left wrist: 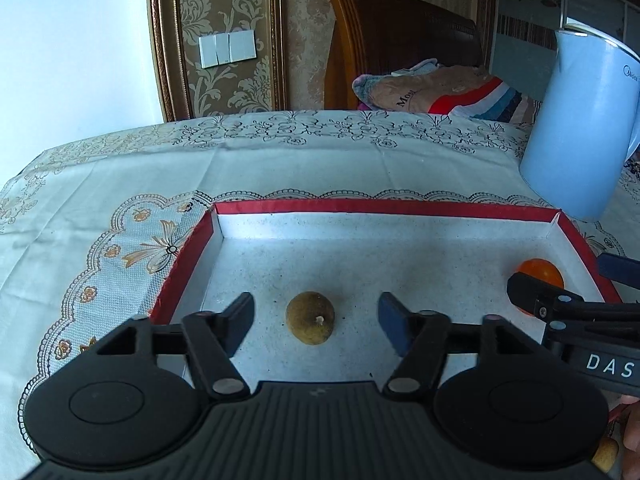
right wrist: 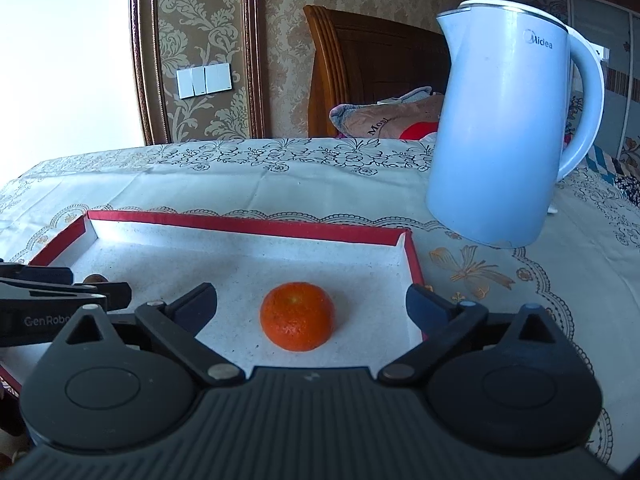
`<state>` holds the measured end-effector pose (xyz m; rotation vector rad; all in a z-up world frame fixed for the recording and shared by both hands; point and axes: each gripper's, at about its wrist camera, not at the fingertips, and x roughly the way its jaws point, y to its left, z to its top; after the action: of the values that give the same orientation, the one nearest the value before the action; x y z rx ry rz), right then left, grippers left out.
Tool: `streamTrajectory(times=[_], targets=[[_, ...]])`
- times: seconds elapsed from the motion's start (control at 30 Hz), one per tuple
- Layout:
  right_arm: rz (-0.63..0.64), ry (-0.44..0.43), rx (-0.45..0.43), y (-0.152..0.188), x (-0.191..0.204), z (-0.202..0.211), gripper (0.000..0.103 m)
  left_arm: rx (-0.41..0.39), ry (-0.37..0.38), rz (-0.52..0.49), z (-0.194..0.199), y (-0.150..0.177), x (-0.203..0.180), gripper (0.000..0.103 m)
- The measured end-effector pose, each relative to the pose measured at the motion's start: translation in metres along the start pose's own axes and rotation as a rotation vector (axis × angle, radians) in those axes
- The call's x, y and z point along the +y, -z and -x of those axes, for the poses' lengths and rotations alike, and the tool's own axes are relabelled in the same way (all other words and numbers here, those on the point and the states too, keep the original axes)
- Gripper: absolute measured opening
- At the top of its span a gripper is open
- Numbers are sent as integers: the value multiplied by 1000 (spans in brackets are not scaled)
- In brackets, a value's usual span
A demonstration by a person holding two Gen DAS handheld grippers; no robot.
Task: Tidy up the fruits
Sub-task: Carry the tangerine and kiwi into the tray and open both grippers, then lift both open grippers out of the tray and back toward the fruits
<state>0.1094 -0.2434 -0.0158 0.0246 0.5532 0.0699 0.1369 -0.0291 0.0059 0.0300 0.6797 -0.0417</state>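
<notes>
1. On the table sits a shallow tray (left wrist: 394, 207) with a red rim and white floor.
2. The left claw (left wrist: 316, 322) stands apart, a brownish-green fruit (left wrist: 310, 317) lying loose on the tray floor between its fingers, untouched.
3. The right claw (right wrist: 312, 308) is spread wide; an orange (right wrist: 297, 316) rests free between its fingers, near the tray's right wall.
4. A pale blue kettle (right wrist: 500, 128) stands beyond the tray's far right corner.

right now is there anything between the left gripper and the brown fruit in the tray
Nothing visible. The left gripper is open with the brown fruit lying on the tray floor between its fingers, touching neither. The right gripper is off to the side, open around the orange, not in the path.
</notes>
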Motion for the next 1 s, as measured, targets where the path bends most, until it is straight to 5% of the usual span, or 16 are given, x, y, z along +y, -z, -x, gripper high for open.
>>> streamTrajectory(times=[1.0], targets=[[-49, -28, -8, 17, -8, 23, 103, -112, -7, -8, 42, 23, 7, 76]])
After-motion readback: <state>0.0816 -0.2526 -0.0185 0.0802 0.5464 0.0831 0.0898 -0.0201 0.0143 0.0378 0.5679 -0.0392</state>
